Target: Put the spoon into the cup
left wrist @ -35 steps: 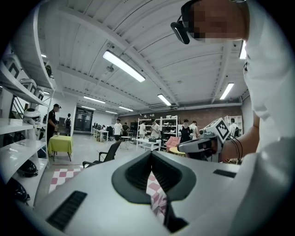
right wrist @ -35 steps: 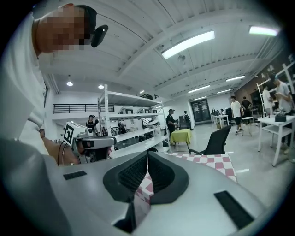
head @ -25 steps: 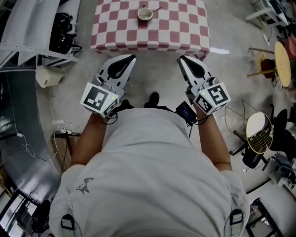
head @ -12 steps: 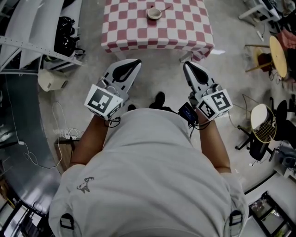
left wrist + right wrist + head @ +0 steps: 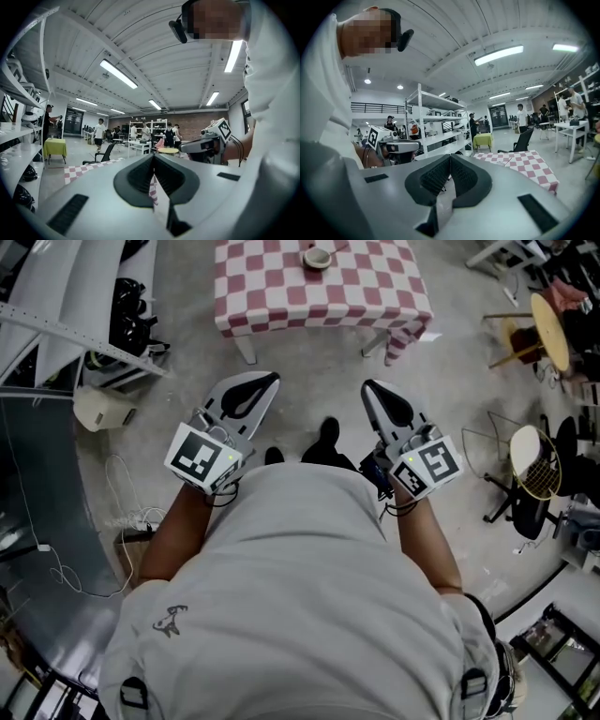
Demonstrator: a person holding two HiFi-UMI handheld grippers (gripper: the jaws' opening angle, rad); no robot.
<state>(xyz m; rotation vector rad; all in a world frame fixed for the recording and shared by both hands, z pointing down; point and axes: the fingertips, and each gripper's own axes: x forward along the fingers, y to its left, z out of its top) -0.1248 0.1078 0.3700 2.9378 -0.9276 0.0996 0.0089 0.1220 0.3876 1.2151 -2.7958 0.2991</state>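
On table [image 5: 281,296]: cup [image 5: 317,257] w/ spoon [image 5: 338,247]

Honestly, the table [image 5: 281,296] got chopped by the top edge in the head view, so its far side never showed. The cup [image 5: 317,256] sat right at that edge, tiny. The spoon [image 5: 337,247] was just a thin sliver beside it, and I couldn't tell if they touched. In the left gripper view, the left gripper [image 5: 153,161] covered nearly the whole table. Only a strip of checks peeked out, and the cup was hidden. In the right gripper view, whatever lay on the table was too small to read.
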